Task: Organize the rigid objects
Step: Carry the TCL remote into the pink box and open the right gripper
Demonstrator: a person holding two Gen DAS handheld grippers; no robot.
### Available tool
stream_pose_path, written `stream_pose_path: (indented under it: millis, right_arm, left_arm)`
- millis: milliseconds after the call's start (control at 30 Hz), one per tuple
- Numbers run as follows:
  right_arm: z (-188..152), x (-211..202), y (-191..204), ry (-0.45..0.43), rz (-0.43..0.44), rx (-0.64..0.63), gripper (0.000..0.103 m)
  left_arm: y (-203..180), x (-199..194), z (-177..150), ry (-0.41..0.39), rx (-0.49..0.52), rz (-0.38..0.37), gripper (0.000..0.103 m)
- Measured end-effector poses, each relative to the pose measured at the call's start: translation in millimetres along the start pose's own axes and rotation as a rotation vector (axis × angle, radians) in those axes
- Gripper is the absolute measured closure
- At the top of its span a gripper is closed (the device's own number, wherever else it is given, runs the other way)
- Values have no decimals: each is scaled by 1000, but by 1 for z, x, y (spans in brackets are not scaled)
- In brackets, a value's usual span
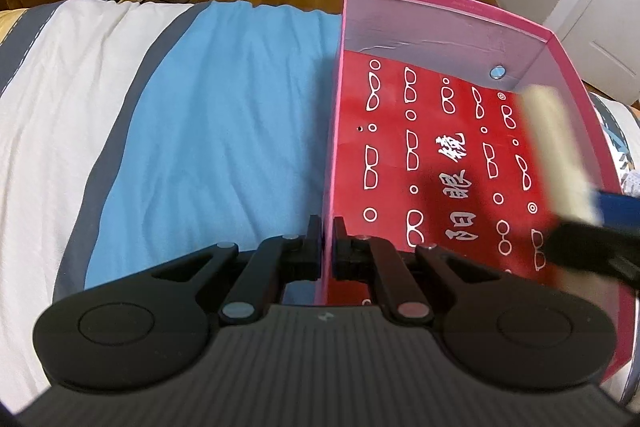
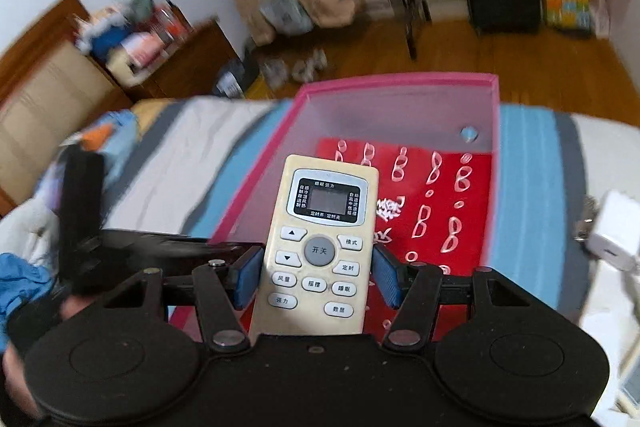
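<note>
The remote (image 2: 320, 247) sat clamped between the right gripper's (image 2: 316, 281) blue pads, poised over the pink box (image 2: 400, 81), apparently mid-delivery. Next it needed lowering onto the red lining and letting go. The left gripper (image 1: 328, 247) pinched the box's wall. A white charger (image 2: 614, 237) lay beside the box, clear of the path.

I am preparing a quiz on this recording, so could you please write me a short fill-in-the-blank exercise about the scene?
1. The right gripper holds a cream plastic remote control above the open pink cardboard ____.
2. The left gripper is shut on the box's near ____.
3. The box's floor is red, printed with white ____ outlines.
4. The box rests on a bed with a ____ sheet.

Missing words: box; wall; glasses; blue
</note>
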State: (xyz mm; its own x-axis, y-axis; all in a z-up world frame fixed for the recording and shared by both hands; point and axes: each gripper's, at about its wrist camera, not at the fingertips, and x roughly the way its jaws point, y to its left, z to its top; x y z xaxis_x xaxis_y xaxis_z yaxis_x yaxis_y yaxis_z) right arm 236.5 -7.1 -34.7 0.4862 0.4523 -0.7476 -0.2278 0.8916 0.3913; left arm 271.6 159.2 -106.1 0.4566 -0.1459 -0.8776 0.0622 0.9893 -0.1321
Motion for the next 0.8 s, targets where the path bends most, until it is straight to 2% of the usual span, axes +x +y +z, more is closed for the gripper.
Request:
stream_pose_path:
  millis: [67, 200, 333, 400, 467, 533, 600, 800]
  right_arm:
    - [11, 29, 1, 62, -33, 44, 40]
    - [24, 87, -15, 176, -58, 225, 40]
    - [22, 112, -14, 198, -78, 290, 39]
    - [23, 118, -18, 206, -33, 359, 39]
    - [26, 116, -20, 211, -11, 413, 38]
    - [25, 110, -22, 213, -19, 394, 38]
    - [27, 94, -19, 201, -26, 349, 38]
    - [20, 18, -11, 138, 44, 185, 38]
  left_arm:
    - [3, -1, -1, 0, -10, -13, 99]
    - [5, 0, -1, -6, -13, -23, 99]
    - [6, 1, -2, -11, -7, -30, 99]
    - [8, 1, -2, -10, -14, -40, 99]
    - [9, 0, -2, -11, -11, -42, 99]
    - [8, 0, -3, -13, -6, -40, 99]
    - [8, 0, -2, -12, -5, -40, 99]
    - [6, 0, -2, -11, 0, -31, 99]
